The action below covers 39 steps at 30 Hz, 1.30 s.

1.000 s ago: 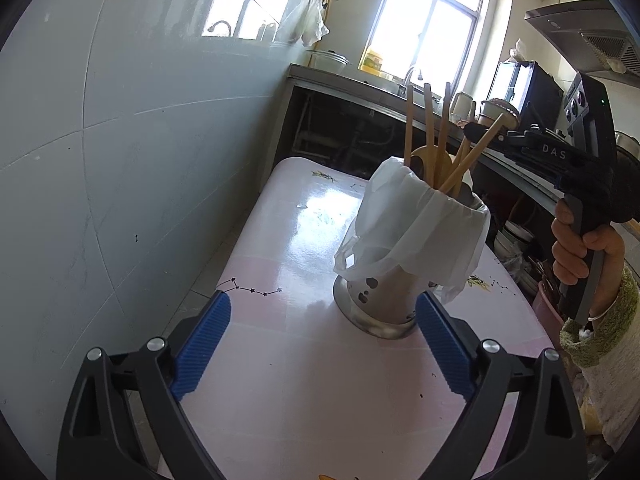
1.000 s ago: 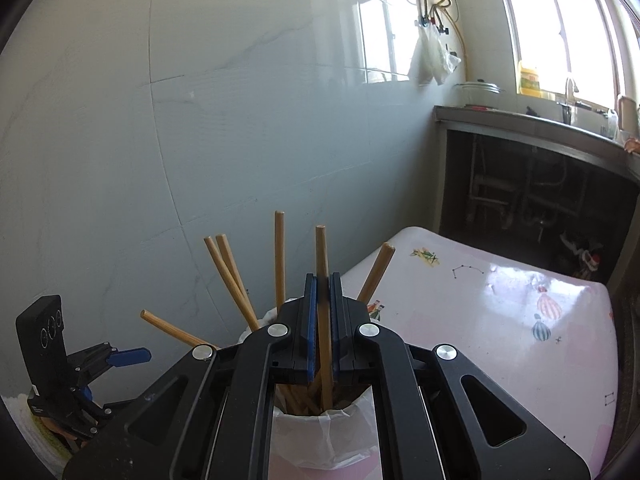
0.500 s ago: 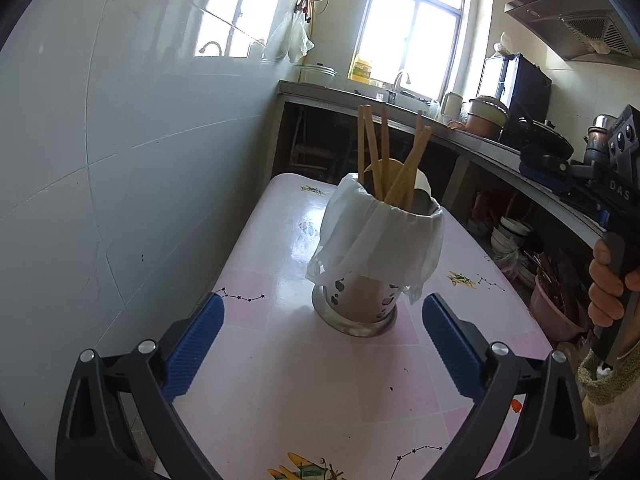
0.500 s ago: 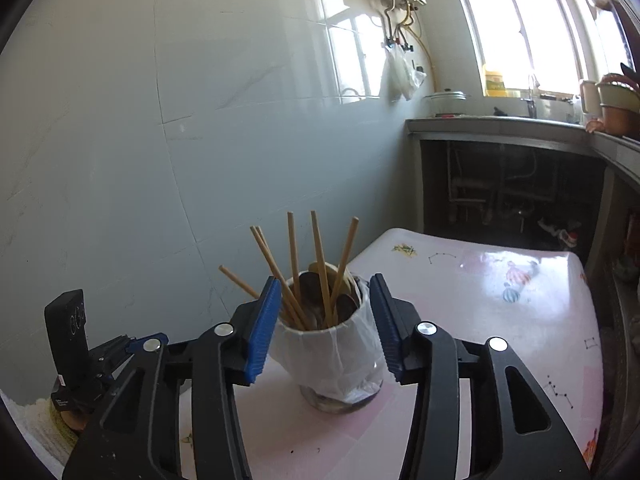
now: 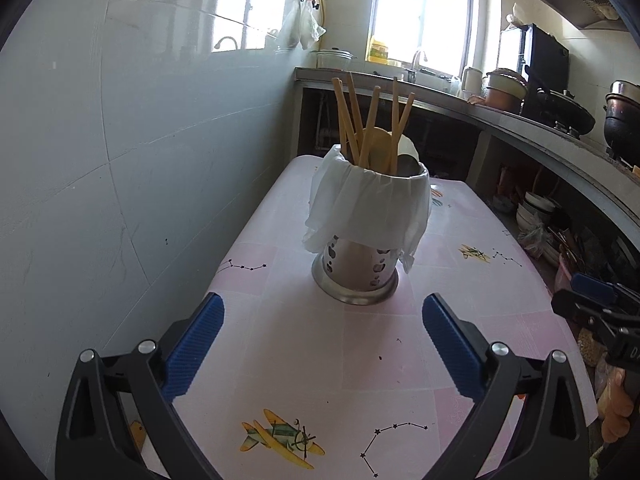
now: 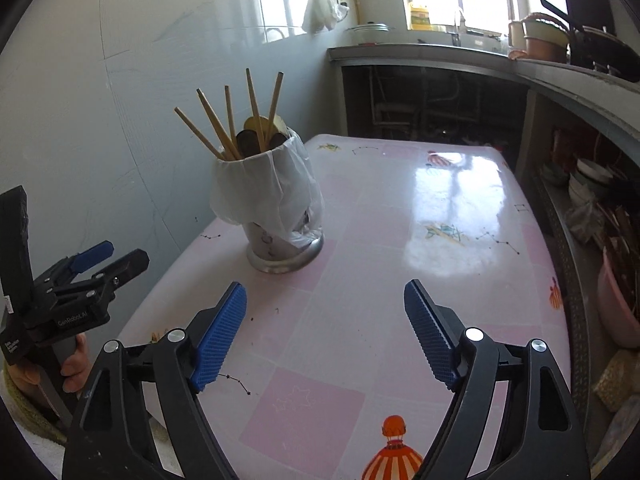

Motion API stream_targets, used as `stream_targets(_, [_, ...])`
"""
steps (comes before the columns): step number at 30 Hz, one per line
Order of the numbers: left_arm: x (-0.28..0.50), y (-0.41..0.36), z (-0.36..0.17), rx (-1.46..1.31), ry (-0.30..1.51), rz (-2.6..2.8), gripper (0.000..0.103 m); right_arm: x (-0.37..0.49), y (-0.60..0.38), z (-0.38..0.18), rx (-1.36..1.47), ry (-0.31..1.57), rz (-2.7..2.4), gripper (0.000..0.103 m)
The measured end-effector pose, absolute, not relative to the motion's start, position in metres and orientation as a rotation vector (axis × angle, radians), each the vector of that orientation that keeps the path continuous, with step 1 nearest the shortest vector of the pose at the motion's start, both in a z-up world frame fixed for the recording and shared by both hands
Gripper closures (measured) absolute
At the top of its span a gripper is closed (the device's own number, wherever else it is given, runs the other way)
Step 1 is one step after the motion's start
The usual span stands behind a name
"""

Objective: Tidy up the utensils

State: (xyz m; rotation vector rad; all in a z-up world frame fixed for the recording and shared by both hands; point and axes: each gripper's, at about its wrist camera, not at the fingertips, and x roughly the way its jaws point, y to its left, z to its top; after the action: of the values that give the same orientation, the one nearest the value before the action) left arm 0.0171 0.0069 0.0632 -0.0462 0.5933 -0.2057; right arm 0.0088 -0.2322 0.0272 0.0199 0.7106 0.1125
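Observation:
A steel utensil holder (image 5: 356, 268) lined with a white plastic bag (image 5: 368, 208) stands on the pink table (image 5: 320, 360). Several wooden chopsticks (image 5: 352, 120) and spoon heads stick out of it. It also shows in the right wrist view (image 6: 280, 252), with the chopsticks (image 6: 228, 124) fanned out. My left gripper (image 5: 322, 332) is open and empty, a short way in front of the holder. My right gripper (image 6: 324, 320) is open and empty, back from the holder and to its right. Each gripper shows at the edge of the other's view (image 5: 592, 304) (image 6: 96, 268).
A tiled wall (image 5: 120, 160) runs along the table's left side. A counter (image 5: 520, 124) with pots and a sink stands behind and to the right. Shelves under it hold bowls (image 6: 592, 184) and a pink basin (image 6: 620, 308).
My right gripper let go of a chopstick into the holder, opened wide and drew back and down. My left gripper also drew back from the holder.

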Motion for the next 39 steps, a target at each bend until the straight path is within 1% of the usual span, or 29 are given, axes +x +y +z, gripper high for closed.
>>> stream_targets(6, [0.020, -0.004, 0.067, 0.014, 0.618, -0.086, 0.006, 0.000, -0.233, 0.031, -0.006, 0.692, 0.042, 0.013])
stream_targets(10, [0.023, -0.008, 0.069, 0.041, 0.644, -0.056, 0.006, -0.002, -0.232, 0.028, -0.019, 0.682, 0.005, 0.008])
stream_targets(14, [0.030, -0.011, 0.065, 0.070, 0.725, -0.043, 0.006, -0.003, -0.232, 0.027, -0.027, 0.683, -0.014, 0.008])
stream_targets(19, [0.026, -0.022, 0.063, 0.128, 0.712, -0.034, 0.006, -0.006, -0.237, 0.026, -0.015, 0.680, -0.041, 0.008])
stream_targets(24, [0.019, -0.030, 0.067, 0.112, 0.682, -0.066, 0.006, -0.007, -0.243, 0.026, 0.006, 0.687, -0.074, 0.008])
stream_targets(39, [0.027, -0.041, 0.065, 0.105, 0.733, -0.085, 0.006, -0.004, -0.250, 0.023, 0.029, 0.720, -0.102, 0.008])
